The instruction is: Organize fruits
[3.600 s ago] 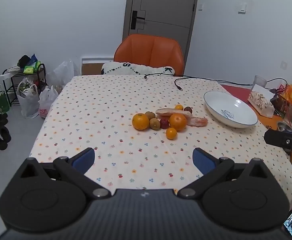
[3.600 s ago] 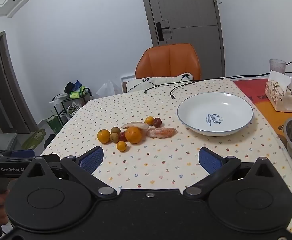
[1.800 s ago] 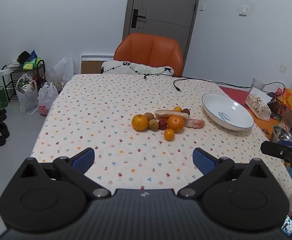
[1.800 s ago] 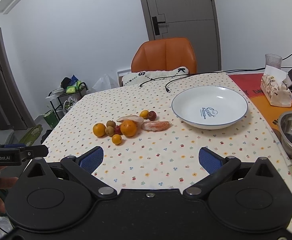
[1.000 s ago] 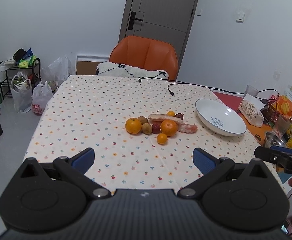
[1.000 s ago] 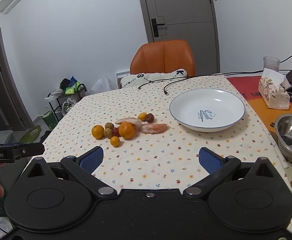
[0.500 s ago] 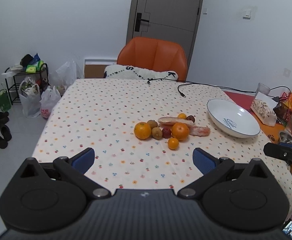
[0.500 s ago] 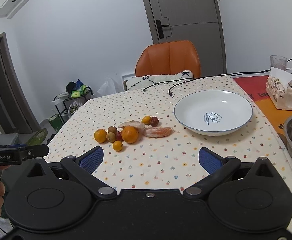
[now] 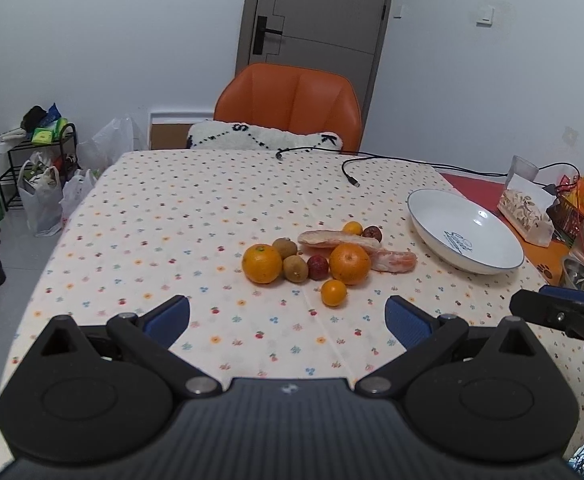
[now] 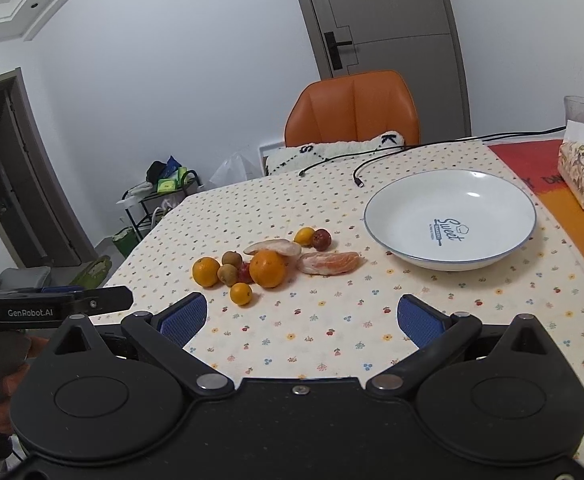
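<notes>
Beyond spread fingers (image 9: 168,320), fruits (image 9: 324,256).

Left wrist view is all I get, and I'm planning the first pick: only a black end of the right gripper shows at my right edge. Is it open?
Observer: Yes. The right wrist view shows the right gripper wide open, with nothing between its blue pads.
Operator: What does it face?
Observer: The flowered tablecloth. The white blue-rimmed bowl lies ahead to its right and the fruits ahead to its left. The nearest fruit is the small orange citrus.
</notes>
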Available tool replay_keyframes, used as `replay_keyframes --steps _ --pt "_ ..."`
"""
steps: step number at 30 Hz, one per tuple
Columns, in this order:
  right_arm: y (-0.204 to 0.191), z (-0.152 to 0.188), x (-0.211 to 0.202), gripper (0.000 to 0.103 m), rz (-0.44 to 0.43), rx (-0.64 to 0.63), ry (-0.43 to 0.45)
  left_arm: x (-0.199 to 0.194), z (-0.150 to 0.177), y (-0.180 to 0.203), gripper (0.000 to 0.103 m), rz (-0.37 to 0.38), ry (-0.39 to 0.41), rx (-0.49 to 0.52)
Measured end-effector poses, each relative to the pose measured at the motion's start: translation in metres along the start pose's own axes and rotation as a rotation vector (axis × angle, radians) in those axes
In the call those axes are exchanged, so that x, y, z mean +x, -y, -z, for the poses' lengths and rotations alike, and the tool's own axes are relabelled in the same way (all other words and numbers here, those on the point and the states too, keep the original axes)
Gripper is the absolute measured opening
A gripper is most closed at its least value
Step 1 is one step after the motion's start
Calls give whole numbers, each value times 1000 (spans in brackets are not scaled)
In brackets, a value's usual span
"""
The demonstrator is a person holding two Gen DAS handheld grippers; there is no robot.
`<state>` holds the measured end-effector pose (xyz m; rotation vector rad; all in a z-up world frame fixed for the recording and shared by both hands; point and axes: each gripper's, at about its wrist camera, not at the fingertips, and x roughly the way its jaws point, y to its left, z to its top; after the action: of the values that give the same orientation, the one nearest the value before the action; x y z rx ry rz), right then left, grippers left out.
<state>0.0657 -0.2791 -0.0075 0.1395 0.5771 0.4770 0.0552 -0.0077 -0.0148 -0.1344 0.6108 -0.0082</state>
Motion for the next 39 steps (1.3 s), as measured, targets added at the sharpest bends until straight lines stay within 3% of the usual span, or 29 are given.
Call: replay_keyframes --steps 8,16,23,37,39 --pt "6 0 18 99 -15 8 -14 20 -1 4 101 11 15 2" --pt "12 -2 42 91 -40 27 -47 42 -4 6 87 43 -15 3" --pt "15 -3 59 81 -62 45 -80 59 -6 9 68 87 -39 -1" --pt "24 -6 86 70 -98 71 -118 101 -4 19 44 121 -101 -9" --pt "25 -6 90 70 -101 77 -123 109 -3 18 33 126 -118 -18"
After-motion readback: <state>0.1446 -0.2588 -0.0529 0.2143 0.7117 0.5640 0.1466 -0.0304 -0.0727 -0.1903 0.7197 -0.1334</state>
